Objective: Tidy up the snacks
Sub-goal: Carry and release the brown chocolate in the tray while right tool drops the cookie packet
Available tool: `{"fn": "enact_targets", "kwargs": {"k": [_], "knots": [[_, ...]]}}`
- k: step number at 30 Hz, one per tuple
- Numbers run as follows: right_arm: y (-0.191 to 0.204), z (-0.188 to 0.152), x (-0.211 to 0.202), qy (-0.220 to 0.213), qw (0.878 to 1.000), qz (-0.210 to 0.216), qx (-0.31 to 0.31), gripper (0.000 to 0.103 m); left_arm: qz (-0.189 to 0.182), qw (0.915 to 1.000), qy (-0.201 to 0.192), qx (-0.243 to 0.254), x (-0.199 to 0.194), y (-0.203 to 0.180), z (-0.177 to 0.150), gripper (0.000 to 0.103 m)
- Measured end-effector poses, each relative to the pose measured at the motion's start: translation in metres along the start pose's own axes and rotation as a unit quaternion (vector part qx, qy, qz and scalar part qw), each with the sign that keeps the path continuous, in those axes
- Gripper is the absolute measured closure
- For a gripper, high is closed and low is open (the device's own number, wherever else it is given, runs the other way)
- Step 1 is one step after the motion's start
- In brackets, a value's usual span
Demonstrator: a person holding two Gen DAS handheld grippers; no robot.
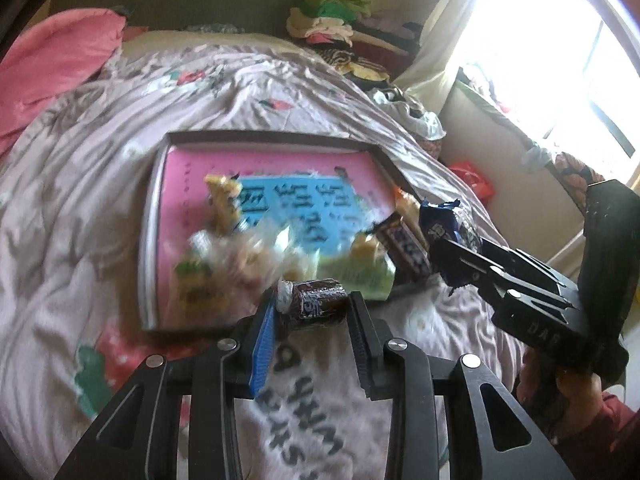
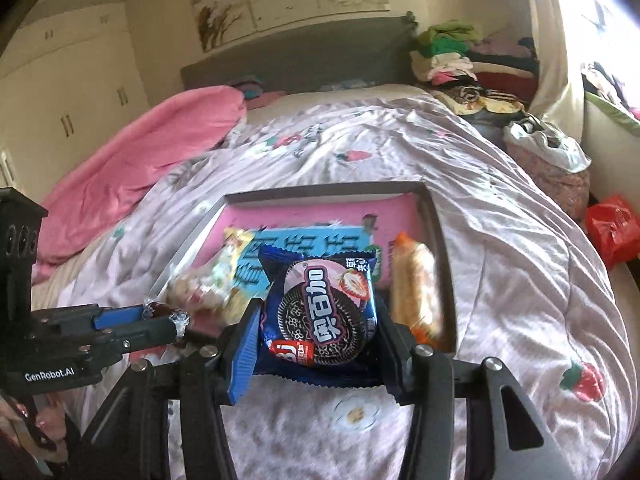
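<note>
A shallow grey box (image 1: 280, 137) with a pink and blue printed bottom lies on the bed and holds several wrapped snacks. It also shows in the right wrist view (image 2: 320, 192). My left gripper (image 1: 312, 304) is shut on a small brown wrapped candy (image 1: 316, 304), held just above the box's near edge. My right gripper (image 2: 318, 316) is shut on a blue Oreo packet (image 2: 320, 316), held over the box's near end. The right gripper with its packet (image 1: 444, 220) shows at the right of the left wrist view. The left gripper (image 2: 160, 318) shows at the left of the right wrist view.
The box lies on a rumpled floral quilt (image 2: 500, 240). A pink blanket (image 2: 140, 160) lies at the left. Folded clothes (image 2: 452, 56) are stacked by the headboard. A red bag (image 2: 612, 232) sits on the floor to the right, near the window.
</note>
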State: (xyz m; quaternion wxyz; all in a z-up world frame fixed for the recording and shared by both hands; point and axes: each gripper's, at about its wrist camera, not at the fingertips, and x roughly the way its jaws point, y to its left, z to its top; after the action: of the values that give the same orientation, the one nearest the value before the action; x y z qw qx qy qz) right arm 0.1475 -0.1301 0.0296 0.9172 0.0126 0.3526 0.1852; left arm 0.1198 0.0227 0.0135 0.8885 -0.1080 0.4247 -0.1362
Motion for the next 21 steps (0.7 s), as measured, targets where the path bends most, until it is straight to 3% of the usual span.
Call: {"fn": "enact_targets", "kwargs": {"k": [9,21], "knots": [[-0.015,0.01,0.014,0.006,1.0,-0.02,0.013,0.051,0.008,0.9997,0.012,0.021,0.032,-0.024,0.014,0.067],[-0.021,0.011,0.031,0.026,0.999,-0.037,0.017,0.051,0.012,0.9996,0.021,0.018,0.053,-0.018,0.018,0.067]]}}
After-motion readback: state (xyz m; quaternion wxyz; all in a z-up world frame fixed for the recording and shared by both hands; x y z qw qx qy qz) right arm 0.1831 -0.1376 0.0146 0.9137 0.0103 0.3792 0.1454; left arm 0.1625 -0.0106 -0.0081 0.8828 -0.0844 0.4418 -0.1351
